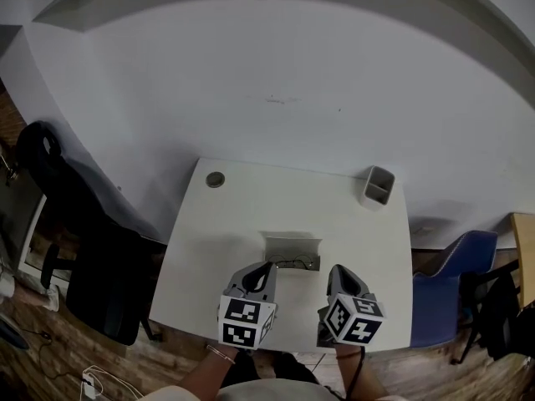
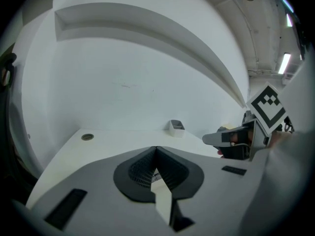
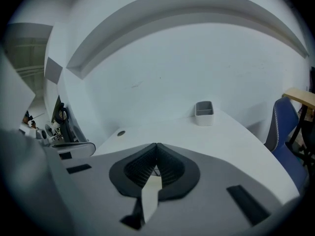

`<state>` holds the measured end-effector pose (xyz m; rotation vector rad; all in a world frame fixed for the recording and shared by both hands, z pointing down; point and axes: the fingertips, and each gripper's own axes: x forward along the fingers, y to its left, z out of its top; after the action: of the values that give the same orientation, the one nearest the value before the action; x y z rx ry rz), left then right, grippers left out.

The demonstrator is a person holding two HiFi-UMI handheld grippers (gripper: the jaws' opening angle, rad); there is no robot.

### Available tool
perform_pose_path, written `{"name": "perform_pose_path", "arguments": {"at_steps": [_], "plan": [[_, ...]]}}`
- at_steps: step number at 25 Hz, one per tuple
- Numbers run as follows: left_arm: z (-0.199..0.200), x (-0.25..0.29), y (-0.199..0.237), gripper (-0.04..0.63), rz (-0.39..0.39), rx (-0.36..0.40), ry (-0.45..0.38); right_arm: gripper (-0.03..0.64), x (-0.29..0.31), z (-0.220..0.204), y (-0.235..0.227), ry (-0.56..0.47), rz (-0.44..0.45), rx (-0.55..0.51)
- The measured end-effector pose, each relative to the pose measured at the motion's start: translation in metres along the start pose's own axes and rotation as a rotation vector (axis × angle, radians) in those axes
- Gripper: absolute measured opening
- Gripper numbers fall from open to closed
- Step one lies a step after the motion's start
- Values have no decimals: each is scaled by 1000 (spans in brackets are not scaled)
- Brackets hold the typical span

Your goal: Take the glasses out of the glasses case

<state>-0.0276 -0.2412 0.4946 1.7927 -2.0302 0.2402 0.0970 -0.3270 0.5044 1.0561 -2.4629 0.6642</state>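
An open grey glasses case lies on the white table, near its front edge. Dark glasses show at the case's near side. My left gripper is just left of the case's front, its tips close to the glasses; I cannot tell if they touch. My right gripper hovers just right of the case. In the left gripper view the left gripper has its jaws pressed together with nothing between them. The right gripper looks the same in its own view. Neither gripper view shows the case.
A small grey two-part holder stands at the table's far right corner, and a round cable grommet sits at the far left. A black office chair is left of the table and a blue chair is right of it.
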Motion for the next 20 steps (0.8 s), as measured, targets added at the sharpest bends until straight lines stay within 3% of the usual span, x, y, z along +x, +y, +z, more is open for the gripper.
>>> {"name": "perform_pose_path", "arguments": {"at_steps": [5, 16, 20], "plan": [[-8, 13, -1, 8, -52, 77, 48, 32, 1, -6, -5, 13, -24, -1], [-41, 47, -12, 8, -266, 403, 277, 32, 3, -35, -30, 84, -83, 50], [-51, 58, -16, 8, -331, 438, 331, 32, 4, -45, -35, 108, -99, 69]]}}
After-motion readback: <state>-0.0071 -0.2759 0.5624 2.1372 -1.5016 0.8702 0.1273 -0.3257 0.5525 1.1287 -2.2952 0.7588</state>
